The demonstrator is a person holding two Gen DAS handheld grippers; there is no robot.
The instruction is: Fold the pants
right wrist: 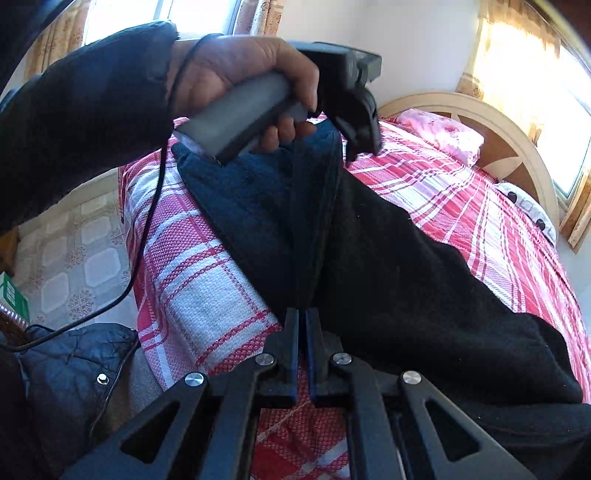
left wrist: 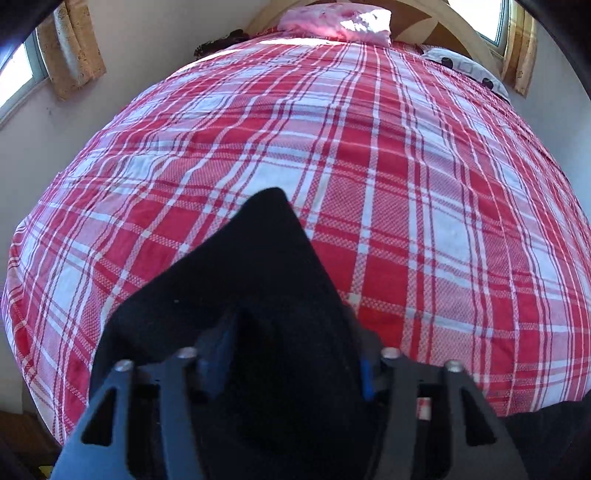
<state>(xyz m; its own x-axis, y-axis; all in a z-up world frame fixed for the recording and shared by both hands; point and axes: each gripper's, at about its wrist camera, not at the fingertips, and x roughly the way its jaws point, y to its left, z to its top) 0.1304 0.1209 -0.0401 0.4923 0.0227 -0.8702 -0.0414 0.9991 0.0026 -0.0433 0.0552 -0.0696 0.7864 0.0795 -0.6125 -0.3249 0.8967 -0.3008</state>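
Note:
The black pants (right wrist: 388,280) hang stretched above the red and white plaid bed (right wrist: 192,295). My right gripper (right wrist: 303,314) is shut on a lower edge of the pants, its blue-padded jaws pinching the fabric. My left gripper (right wrist: 360,147) holds the upper end of the pants higher up, gripped by the person's hand (right wrist: 236,70). In the left wrist view the pants (left wrist: 236,295) drape over and between the left gripper's fingers (left wrist: 291,354), hiding the fingertips; the jaws clamp the fabric.
The plaid bed (left wrist: 332,147) fills the view, with a pink pillow (left wrist: 340,20) and a dotted pillow (left wrist: 465,68) at the wooden headboard (right wrist: 480,122). Curtained windows sit on both sides. A dark jacket (right wrist: 70,369) and a cable lie at the bed's left, over tiled floor.

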